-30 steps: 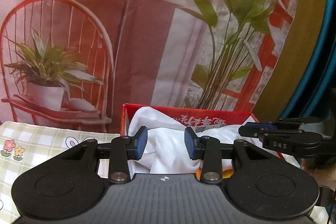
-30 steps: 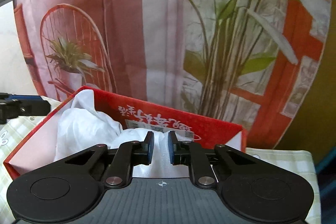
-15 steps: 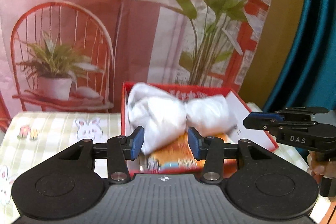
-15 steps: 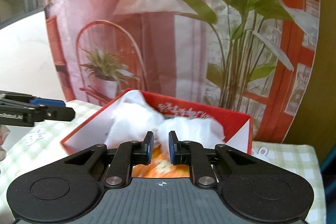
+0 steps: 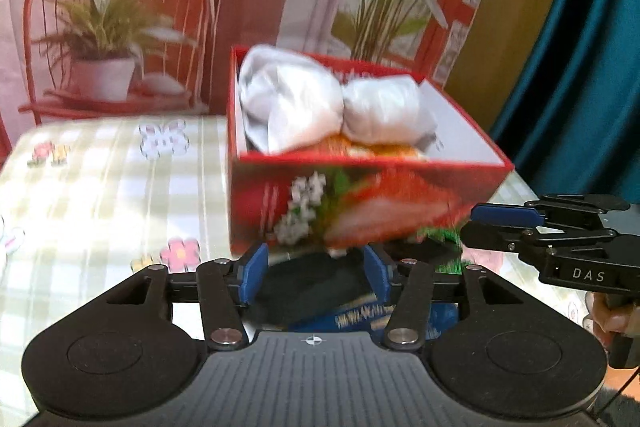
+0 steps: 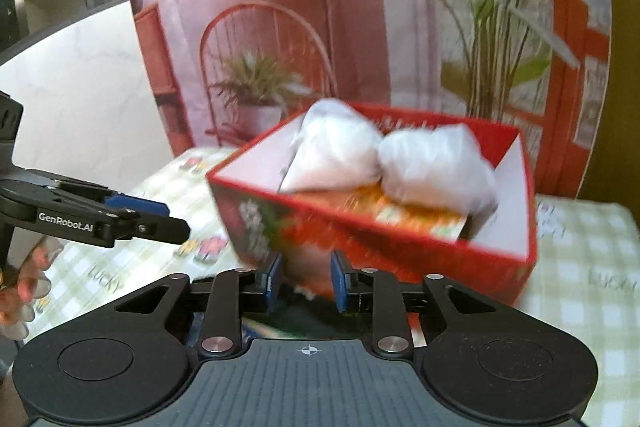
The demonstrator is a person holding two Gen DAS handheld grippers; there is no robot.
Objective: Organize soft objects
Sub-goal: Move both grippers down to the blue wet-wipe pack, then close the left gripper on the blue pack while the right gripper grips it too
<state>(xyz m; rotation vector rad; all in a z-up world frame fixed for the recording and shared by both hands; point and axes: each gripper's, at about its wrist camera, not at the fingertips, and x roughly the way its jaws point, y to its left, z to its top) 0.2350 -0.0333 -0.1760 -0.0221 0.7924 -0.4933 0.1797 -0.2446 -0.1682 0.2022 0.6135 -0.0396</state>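
Left gripper [image 5: 316,277], its blue-padded fingers [image 5: 252,277] spread wide, and right gripper [image 6: 307,281], fingers parted with nothing between them, are held level, side by side.

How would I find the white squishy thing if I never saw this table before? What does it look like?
Find the table with the checked cloth and flower pictures. On it stands a red box with no lid. The white bundle sits at the back of that box, soft and crinkly, pinched in the middle into two puffy lumps; it is the only white lump there, lying on something flat and orange.
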